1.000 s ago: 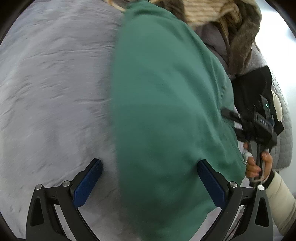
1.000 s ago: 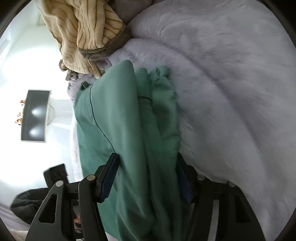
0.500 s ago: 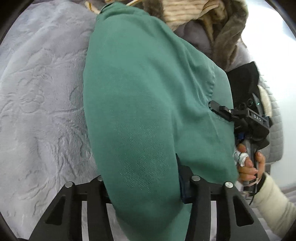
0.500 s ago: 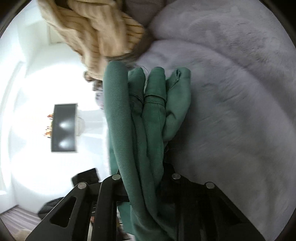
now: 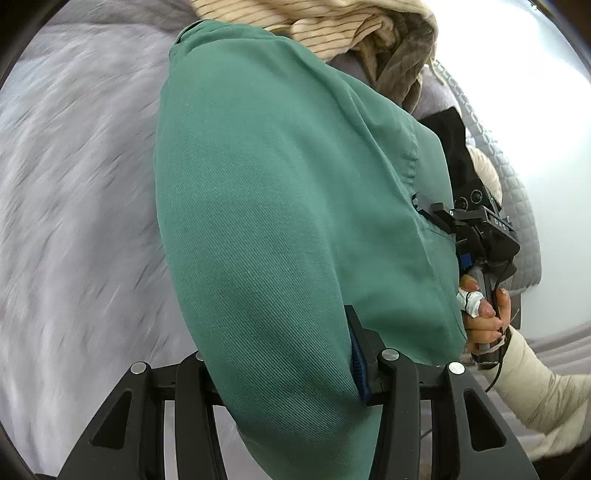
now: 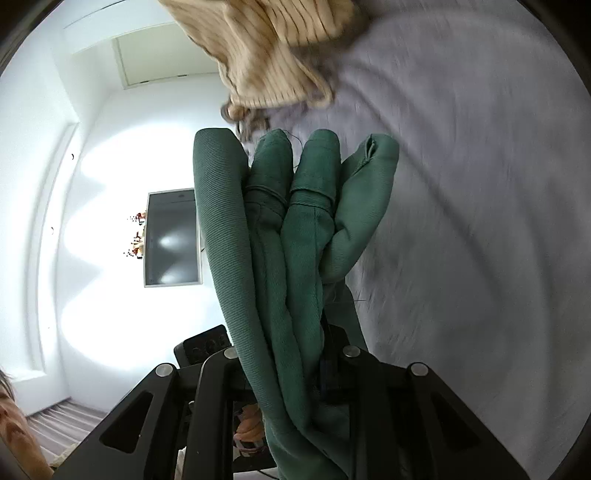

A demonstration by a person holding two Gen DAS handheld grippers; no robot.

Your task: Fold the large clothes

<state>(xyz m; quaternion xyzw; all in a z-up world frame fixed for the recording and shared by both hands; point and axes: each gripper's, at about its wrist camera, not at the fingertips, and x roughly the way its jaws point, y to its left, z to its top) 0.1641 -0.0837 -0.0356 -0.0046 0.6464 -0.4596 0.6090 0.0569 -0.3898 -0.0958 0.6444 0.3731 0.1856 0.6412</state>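
A folded green garment (image 5: 288, 206) hangs lifted above the grey fleece bed cover (image 5: 74, 206). My left gripper (image 5: 280, 369) is shut on its near end, the thick fold bulging between the fingers. In the right wrist view the same green garment (image 6: 288, 258) shows as several stacked folds, and my right gripper (image 6: 288, 365) is shut on them. The right gripper also appears in the left wrist view (image 5: 476, 229), clamped on the garment's far edge and held by a hand (image 5: 484, 317) in a cream sleeve.
A beige striped garment (image 5: 332, 26) with brown-grey fabric lies heaped at the far end of the bed cover (image 6: 480, 184). Beyond the bed stand a white wall and a dark screen (image 6: 171, 240). A quilted grey mattress edge (image 5: 517, 192) runs along the right.
Both grippers went from open around the green garment to shut on it, then rose with it off the bed. The right gripper's view tipped up toward the wall.
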